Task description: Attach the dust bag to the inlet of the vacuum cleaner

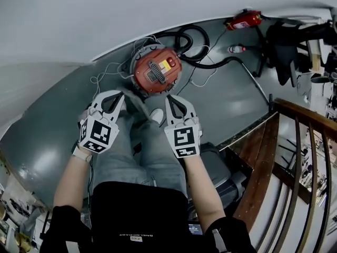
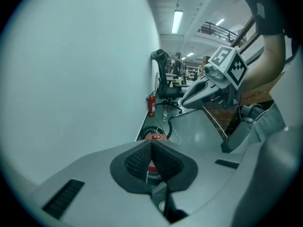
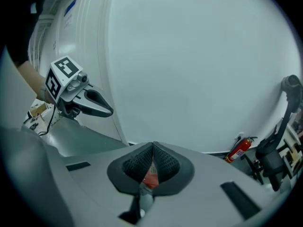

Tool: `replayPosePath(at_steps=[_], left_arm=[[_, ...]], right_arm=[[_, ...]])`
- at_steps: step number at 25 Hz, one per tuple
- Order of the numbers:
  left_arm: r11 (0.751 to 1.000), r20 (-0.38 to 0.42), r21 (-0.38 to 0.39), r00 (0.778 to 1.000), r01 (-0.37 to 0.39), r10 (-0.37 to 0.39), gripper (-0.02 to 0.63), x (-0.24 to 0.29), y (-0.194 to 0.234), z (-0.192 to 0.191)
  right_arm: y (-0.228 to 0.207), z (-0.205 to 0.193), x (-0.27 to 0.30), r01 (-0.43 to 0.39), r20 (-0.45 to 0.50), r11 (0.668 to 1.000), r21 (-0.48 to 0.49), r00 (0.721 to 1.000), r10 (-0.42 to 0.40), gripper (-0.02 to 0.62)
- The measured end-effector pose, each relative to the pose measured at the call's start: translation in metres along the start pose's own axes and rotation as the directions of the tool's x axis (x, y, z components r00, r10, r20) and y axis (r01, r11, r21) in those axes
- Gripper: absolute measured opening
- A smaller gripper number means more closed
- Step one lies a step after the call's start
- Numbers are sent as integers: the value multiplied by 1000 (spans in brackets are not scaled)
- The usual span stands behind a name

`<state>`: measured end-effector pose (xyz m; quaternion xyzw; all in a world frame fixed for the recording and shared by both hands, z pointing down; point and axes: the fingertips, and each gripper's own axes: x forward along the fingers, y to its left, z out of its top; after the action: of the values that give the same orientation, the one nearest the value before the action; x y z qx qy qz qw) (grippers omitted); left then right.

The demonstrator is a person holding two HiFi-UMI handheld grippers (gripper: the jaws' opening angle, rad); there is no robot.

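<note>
Red and round, the plastic vacuum cleaner sits on the grey floor close against the white wall, its lid with the yellow label facing up. A black ribbed hose coils just behind it, and a thin white cable loops loosely on the floor to its left. The person stands right before it in grey trousers, one white shoe near the cleaner's rim. Both hands are held out above the cleaner, well clear of it. The left gripper has its ribbed black pads pressed together with nothing between them; the cleaner shows only far below, past the pads. The right gripper is likewise closed tip to tip and empty. The two tools are side by side, apart from each other. Farther along the wall lies a red fire extinguisher, with a black office chair beyond it, and a brown wooden handrail runs along the person's right.
</note>
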<state>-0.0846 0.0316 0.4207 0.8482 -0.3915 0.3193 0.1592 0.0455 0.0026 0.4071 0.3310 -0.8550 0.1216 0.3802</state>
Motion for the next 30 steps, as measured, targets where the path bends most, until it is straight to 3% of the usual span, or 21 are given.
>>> replayPosePath(at_steps=[6, 13, 22, 26, 30], left_arm=[[999, 125, -10, 992, -33, 34, 15, -55, 16, 76], [997, 227, 49, 973, -57, 45, 15, -114, 19, 171], [998, 372, 35, 928, -52, 35, 15, -190, 14, 286], [998, 424, 40, 905, -49, 27, 15, -211, 5, 326], [998, 465, 51, 885, -41, 12, 15, -228, -7, 361]], right_arm=[[-8, 75, -55, 63, 102, 998, -11, 993, -62, 26], [-14, 147, -123, 124, 214, 991, 52, 968, -132, 26], [-27, 238, -230, 177, 357, 980, 92, 913, -199, 26], [-43, 262, -270, 244, 394, 968, 53, 886, -245, 26], [-55, 281, -305, 246, 427, 967, 71, 868, -253, 26]])
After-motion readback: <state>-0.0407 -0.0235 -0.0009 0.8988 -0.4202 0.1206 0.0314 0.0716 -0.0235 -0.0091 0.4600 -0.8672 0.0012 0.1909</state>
